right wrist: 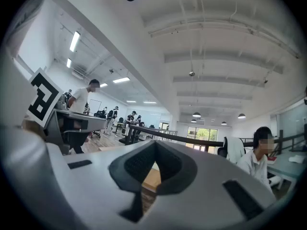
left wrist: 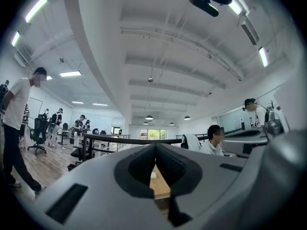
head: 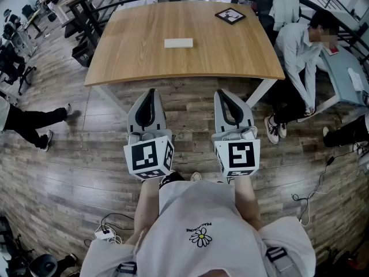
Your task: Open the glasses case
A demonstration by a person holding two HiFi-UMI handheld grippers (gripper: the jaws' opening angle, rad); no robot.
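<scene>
Left gripper (head: 152,92) and right gripper (head: 222,93), fingers (left wrist: 139,166) closed empty, face one glasses case (head: 178,42) on one table (head: 230,53).

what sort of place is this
Probably an open-plan office or lab: a large wooden table, a person seated at a desk, and ceiling strip lights.

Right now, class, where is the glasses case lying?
In the head view the white glasses case lies near the middle of the wooden table, left of the black marker card.

Overhead and jaw-level views, table (head: 230,51) shared
</scene>
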